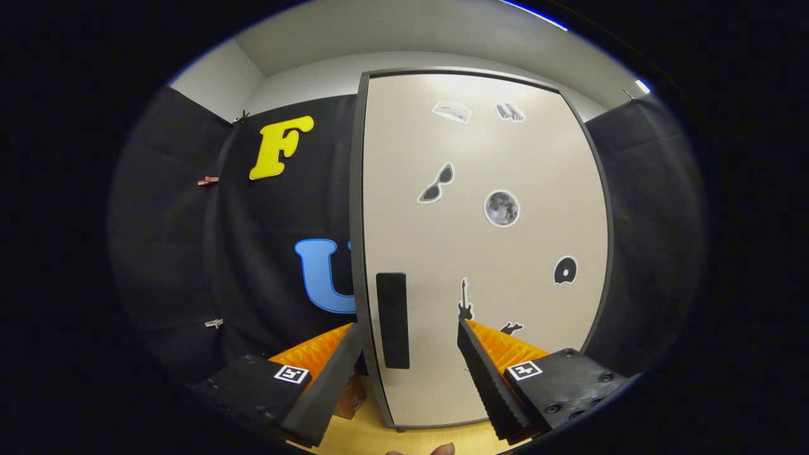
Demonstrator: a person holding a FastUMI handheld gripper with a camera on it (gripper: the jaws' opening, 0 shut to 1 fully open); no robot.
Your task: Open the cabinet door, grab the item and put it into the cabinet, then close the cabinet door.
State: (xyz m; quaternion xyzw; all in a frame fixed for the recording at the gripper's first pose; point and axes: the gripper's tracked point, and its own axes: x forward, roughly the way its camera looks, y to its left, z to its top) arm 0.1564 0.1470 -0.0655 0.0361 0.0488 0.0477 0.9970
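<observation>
A: State of the gripper (407, 354)?

B: Its 2 fingers are spread wide and hold nothing. The dark handle (392, 319) lies between them, just ahead, untouched.

A: Why that placement?

B: Probably to straddle the handle at the closed cabinet door (486, 253) edge for a pull.

A: Pose?

B: Level, pointed straight at the door. The item cannot be identified; a brown object (351, 397) sits under the left finger.

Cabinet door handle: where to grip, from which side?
Grip the dark vertical handle at mid-height, coming straight at the closed cabinet door. It's a tall narrow bar by the door's left edge, so the open gripper, jaws already either side, can pinch across its width.
</observation>
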